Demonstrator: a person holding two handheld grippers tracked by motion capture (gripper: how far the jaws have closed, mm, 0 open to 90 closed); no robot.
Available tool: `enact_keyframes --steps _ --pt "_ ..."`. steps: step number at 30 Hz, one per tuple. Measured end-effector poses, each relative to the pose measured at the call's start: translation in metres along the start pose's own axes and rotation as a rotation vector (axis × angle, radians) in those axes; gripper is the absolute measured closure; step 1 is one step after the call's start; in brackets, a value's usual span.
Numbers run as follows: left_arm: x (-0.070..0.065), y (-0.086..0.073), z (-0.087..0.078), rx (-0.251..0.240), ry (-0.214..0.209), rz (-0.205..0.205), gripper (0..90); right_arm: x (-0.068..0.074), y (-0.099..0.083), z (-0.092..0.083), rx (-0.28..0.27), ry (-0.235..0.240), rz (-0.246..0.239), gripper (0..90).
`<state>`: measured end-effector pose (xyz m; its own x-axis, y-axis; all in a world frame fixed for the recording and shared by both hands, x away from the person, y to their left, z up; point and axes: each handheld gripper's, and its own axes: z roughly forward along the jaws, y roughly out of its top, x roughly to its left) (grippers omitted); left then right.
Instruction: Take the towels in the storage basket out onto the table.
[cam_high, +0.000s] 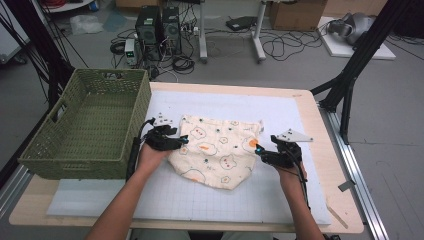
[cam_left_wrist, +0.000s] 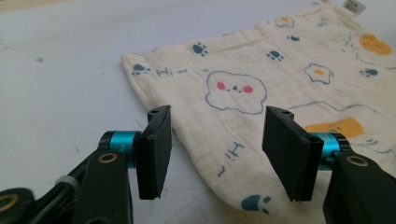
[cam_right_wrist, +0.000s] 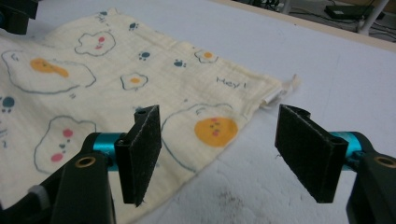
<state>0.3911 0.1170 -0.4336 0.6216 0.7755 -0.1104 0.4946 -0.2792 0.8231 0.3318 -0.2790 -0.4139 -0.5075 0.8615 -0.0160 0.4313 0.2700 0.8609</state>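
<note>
A: Where's the cloth (cam_high: 216, 150)?

B: Centre of the high view, lying flat on the white mat (cam_high: 280, 200), just right of the green basket (cam_high: 90, 125). It looks folded over, with one straight edge towards the top of the frame and a rounded edge towards the bottom.

A: And the grippers?

B: One at each side of it. The left gripper (cam_high: 184, 141) sits at the cloth's left edge, the right gripper (cam_high: 258, 150) at its right edge. Both have their jaws standing apart with nothing pinched between them.

A: Not holding the fabric, then?

B: No. In the left gripper view the cloth lies on the mat beyond and beneath the gap between the pads (cam_left_wrist: 156, 144), untouched. In the right gripper view the cloth's edge runs under the left pad (cam_right_wrist: 140, 154), and the right one stands over bare mat.

A: Why flank it like that?

B: My guess is a two-sided hold: a grip at each edge lets the cloth be lifted or folded evenly without bunching. The basket alongside seems the likely destination.
</note>
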Motion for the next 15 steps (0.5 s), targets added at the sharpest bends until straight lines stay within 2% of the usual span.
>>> enact_keyframes --steps 4,5,6,7,9,11,13,15 --pt "-0.011 -0.006 0.015 0.116 -0.025 0.066 41.0 -0.001 -0.010 -0.010 0.001 -0.008 0.008 29.3" --pt "-0.017 -0.006 0.017 0.123 0.001 0.122 42.4 -0.002 -0.011 -0.012 0.002 -0.008 0.013 28.7" --pt "-0.021 -0.005 0.018 0.126 0.015 0.157 44.6 -0.003 -0.011 -0.015 0.000 -0.007 0.020 28.2" --pt "-0.023 -0.004 0.018 0.123 -0.002 0.172 54.2 -0.004 -0.011 -0.017 -0.004 -0.004 0.018 28.1" --pt "-0.026 -0.003 0.018 0.122 0.015 0.204 79.6 -0.005 -0.013 -0.022 -0.009 -0.009 0.015 28.0" --pt "-0.024 -0.001 0.018 0.108 0.033 0.174 84.6 -0.007 -0.015 -0.023 -0.010 -0.003 0.027 28.0" --pt "-0.018 0.000 0.016 0.048 0.076 0.102 85.0 -0.007 -0.018 -0.022 -0.001 0.005 0.044 28.2" --pt "-0.013 0.003 0.013 -0.021 0.121 0.033 85.1 -0.004 -0.018 -0.018 0.016 0.007 0.040 28.5"
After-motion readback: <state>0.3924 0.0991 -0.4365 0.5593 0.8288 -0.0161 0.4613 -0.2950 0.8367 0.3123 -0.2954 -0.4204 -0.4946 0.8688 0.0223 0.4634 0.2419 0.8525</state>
